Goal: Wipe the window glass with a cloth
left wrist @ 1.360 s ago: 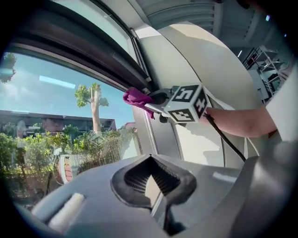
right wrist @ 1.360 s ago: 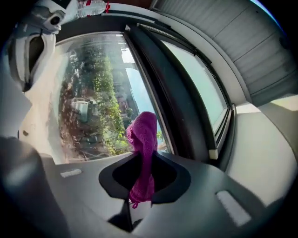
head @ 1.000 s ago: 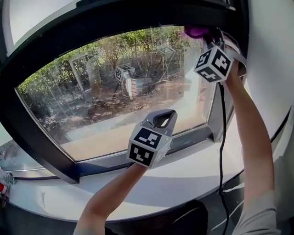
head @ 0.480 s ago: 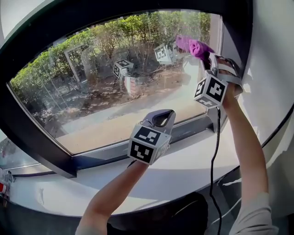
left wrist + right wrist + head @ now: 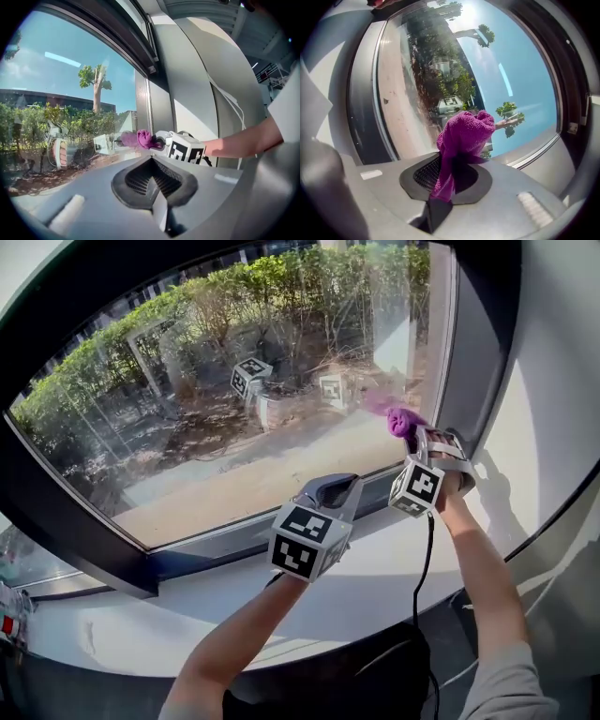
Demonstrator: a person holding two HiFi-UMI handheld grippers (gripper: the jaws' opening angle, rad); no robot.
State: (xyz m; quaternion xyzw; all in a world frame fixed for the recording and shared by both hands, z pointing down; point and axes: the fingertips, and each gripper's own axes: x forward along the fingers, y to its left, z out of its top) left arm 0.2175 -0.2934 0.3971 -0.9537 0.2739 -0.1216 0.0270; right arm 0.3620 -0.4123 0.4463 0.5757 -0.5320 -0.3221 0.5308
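The window glass [image 5: 234, 381] fills the upper head view, with shrubs and bare ground behind it. A purple cloth [image 5: 402, 420] is pressed to the glass near its lower right corner, and my right gripper [image 5: 412, 432] is shut on it. In the right gripper view the cloth [image 5: 466, 133] bunches out of the jaws of the right gripper [image 5: 457, 161] against the pane. My left gripper [image 5: 339, 486] hovers over the sill in front of the lower frame, shut and holding nothing. The left gripper view shows its jaws [image 5: 151, 159] closed, with the cloth [image 5: 143, 138] beyond.
A white sill [image 5: 375, 577] runs below the dark window frame [image 5: 66, 549]. The frame's right post [image 5: 469, 362] stands just beside the cloth. A black cable [image 5: 419, 587] hangs from the right gripper. Marker cubes are reflected in the glass.
The right gripper has carried the cloth down the right side of the glass, from the top corner to near the bottom corner. The left gripper has stayed over the sill.
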